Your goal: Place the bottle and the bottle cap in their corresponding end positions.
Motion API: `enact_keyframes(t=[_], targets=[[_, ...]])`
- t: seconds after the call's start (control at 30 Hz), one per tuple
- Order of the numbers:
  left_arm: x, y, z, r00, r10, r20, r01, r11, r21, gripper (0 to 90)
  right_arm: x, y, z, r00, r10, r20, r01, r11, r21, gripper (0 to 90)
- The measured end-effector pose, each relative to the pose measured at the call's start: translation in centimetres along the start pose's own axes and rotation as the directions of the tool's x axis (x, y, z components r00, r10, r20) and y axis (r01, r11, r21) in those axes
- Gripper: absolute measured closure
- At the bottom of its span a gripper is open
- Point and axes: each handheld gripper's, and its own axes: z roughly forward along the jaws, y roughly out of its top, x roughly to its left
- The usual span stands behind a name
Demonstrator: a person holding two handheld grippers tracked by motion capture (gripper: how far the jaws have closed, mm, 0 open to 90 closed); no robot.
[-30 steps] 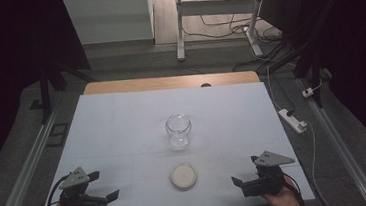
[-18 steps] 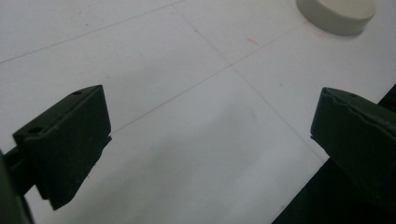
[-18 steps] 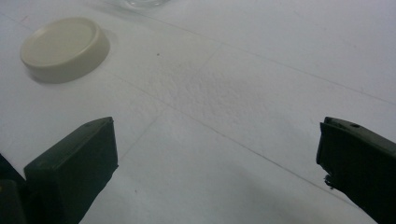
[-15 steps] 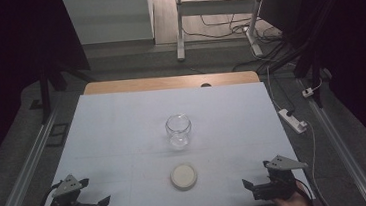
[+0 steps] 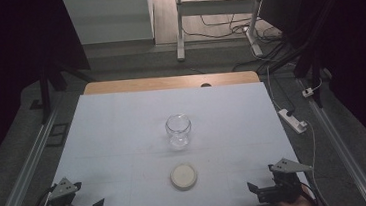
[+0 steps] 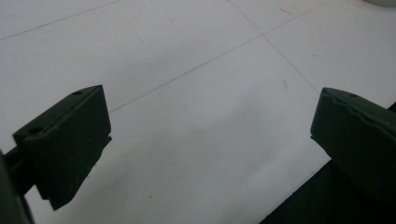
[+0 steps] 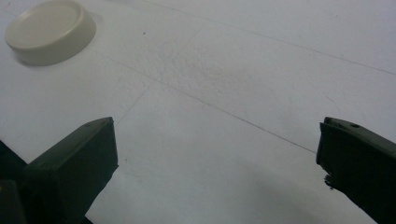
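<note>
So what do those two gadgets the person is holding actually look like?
Each is a black handheld tool. The left gripper and right gripper each carry a grey three-cornered plate on top and end in two blocky black jaws with small screw holes. A dark cable trails from the left one.

Looks down on a white surface [image 5: 123, 128] scored with thin lines, edged on its far side by a wooden strip [image 5: 169, 82]. Catches a white power strip [image 5: 293, 120] on the grey floor [image 5: 345, 139] to the right, metal rails [image 5: 26, 172] flanking the surface, and beyond, a white frame [image 5: 180, 33] beside loose cables [image 5: 224, 24].
</note>
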Motion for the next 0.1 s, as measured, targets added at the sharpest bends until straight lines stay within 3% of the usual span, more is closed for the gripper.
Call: enact_keyframes(t=[0.1], targets=[[0.02, 0.09, 0.09, 1.0, -0.004, 0.004, 0.004, 0.9999, 0.009, 0.0, 0.06, -0.02, 0.05, 1.0, -0.006, 0.006, 0.006, 1.0, 0.01, 0.0]])
